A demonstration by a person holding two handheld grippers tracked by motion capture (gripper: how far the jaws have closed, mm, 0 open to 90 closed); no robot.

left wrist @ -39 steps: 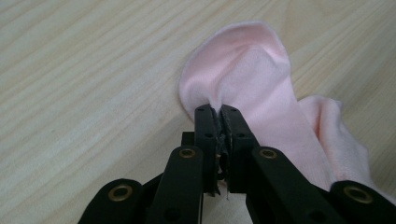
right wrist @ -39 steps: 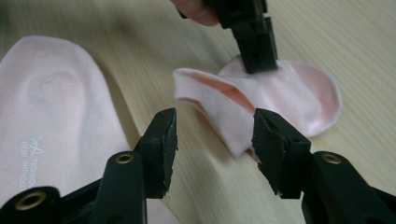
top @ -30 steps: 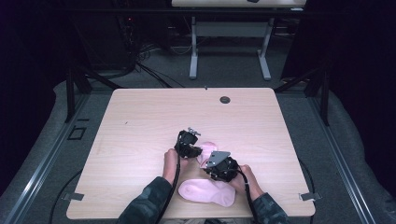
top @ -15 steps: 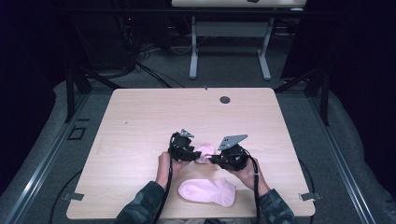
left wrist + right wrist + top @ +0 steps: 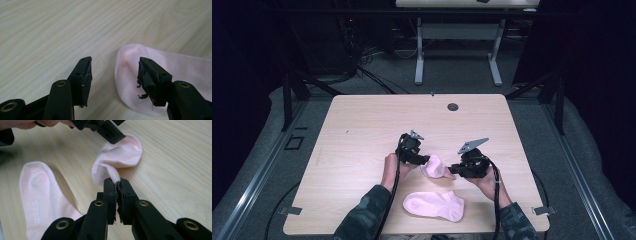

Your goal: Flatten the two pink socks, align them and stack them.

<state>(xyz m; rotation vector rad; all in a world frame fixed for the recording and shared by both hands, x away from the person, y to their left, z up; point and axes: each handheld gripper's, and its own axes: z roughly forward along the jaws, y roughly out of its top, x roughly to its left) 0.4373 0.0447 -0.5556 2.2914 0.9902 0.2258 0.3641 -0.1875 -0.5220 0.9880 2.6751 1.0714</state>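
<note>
- The left gripper (image 5: 424,161) has just let go of the small soft pink sock (image 5: 434,167); its jaws are now half open.
- The right gripper (image 5: 117,185) has moved right, pinching the sock's edge above the pale wooden table (image 5: 362,130).

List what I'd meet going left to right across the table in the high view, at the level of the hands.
Left gripper with jaws apart → pink sock lifted between the two → right gripper, jaws shut on that sock's edge.

Two socks on table (image 5: 362,125), both lower centre of frame. One sock (image 5: 434,166) sits between the grippers; second sock (image 5: 435,205) lies below it, near bottom edge.
</note>
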